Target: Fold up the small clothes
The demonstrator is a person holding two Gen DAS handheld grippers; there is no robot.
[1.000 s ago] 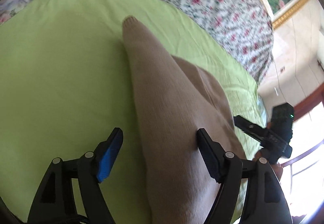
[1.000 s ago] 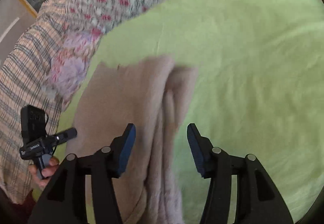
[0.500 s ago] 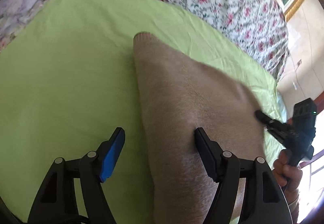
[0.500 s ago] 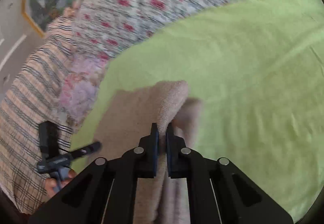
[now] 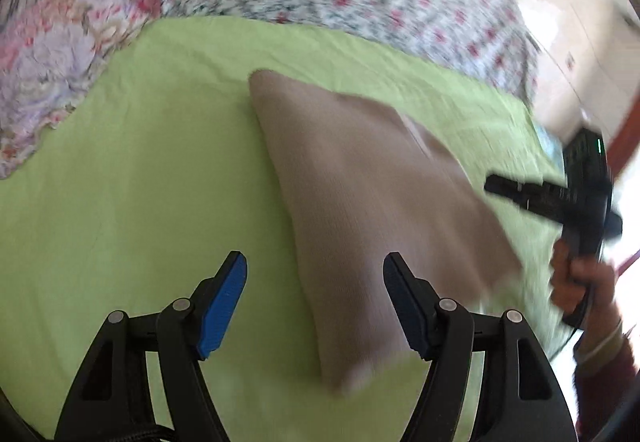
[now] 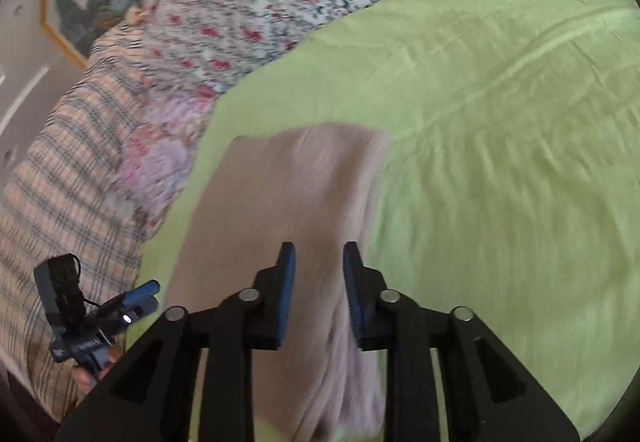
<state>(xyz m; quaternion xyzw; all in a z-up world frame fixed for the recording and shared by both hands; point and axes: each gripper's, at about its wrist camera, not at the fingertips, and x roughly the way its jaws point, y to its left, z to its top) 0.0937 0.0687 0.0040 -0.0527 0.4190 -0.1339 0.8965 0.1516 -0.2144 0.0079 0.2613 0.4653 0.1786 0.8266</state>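
The right tongs (image 6: 318,282) have parted, releasing the garment (image 6: 280,210).

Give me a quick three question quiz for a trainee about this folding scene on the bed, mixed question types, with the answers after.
1. True or false: the left gripper has its jaws wide apart with nothing between the pads.
2. Multiple choice: the beige garment lies on a) a wooden table b) a green sheet c) a tiled floor.
3. Fill in: in the right wrist view, the right gripper has its jaws partly open, with garment fabric seen in the ____ between them.

Key: 1 true; 2 b; 3 gap
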